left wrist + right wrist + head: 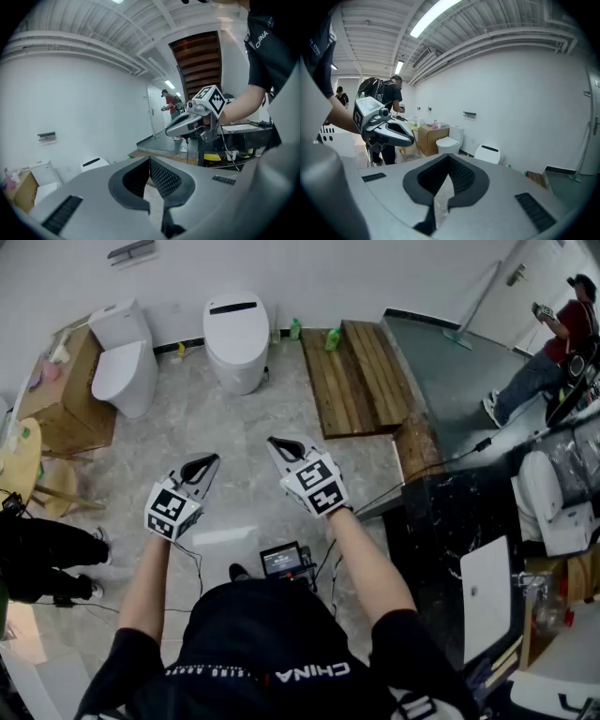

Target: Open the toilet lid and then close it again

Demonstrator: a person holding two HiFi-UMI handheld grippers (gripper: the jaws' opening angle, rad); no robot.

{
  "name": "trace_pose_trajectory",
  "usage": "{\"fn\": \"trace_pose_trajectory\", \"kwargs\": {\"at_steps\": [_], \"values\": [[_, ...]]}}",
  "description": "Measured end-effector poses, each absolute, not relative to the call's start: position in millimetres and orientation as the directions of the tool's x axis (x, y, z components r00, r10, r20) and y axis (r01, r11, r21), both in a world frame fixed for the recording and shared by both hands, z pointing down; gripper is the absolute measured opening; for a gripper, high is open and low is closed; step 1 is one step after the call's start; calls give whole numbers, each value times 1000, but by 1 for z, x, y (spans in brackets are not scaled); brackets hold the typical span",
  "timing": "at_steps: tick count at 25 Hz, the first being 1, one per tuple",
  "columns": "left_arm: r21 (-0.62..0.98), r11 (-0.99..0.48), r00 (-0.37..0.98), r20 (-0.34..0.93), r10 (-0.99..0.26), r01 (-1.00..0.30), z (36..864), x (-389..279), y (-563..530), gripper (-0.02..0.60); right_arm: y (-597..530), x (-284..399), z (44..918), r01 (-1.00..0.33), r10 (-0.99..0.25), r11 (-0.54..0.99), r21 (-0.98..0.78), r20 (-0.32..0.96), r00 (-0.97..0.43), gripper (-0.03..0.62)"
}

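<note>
white ceramic, lid down: the toilet (234, 341) with the black strip on its lid is seen at the far wall, straight ahead and well apart from both hand-held grippers. a second toilet (127, 371) is set to its left, just beside a cardboard box (66, 395), lid also down as far as can be told. which of the two is meant cannot be told.

progress: judged as not started. no lid is raised and nothing is touched. approach, lift and lowering are all left to be done.

left hand-held gripper (207, 463): jaws pressed together, nothing pinched. right hand-held gripper (280, 445): same, jaws pressed together, nothing between them. both are held out over the marbled floor (234, 427), pointed toward the toilets.

writing: "china" is printed on the black shirt (281, 652), seen upside down in the head view and read again on the sleeve in the left gripper view. square black-and-white markers are carried on the gripper cubes, no lettering. small screen (281, 561) at the waist: too small to be read. no brand can be read on either toilet.
</note>
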State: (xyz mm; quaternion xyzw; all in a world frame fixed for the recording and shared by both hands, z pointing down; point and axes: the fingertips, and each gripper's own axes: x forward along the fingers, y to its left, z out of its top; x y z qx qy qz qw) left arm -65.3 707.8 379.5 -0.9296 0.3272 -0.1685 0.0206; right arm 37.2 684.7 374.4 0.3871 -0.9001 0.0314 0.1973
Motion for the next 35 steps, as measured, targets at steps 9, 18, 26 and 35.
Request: {"fn": "trace_pose_trajectory", "kwargs": {"at_steps": [9, 18, 26, 35], "values": [[-154, -773, 716, 301, -630, -616, 378, -66, 708, 9, 682, 34, 371, -695, -674, 713, 95, 367, -641, 14], [-140, -759, 706, 290, -646, -636, 377, -70, 706, 9, 680, 33, 372, -697, -676, 712, 87, 354, -646, 14], [-146, -759, 702, 301, -645, -635, 381, -66, 706, 9, 680, 41, 377, -710, -679, 701, 65, 366, -637, 14], [-147, -753, 691, 314, -651, -642, 385, -49, 691, 9, 662, 70, 382, -728, -696, 684, 48, 341, -632, 14]]}}
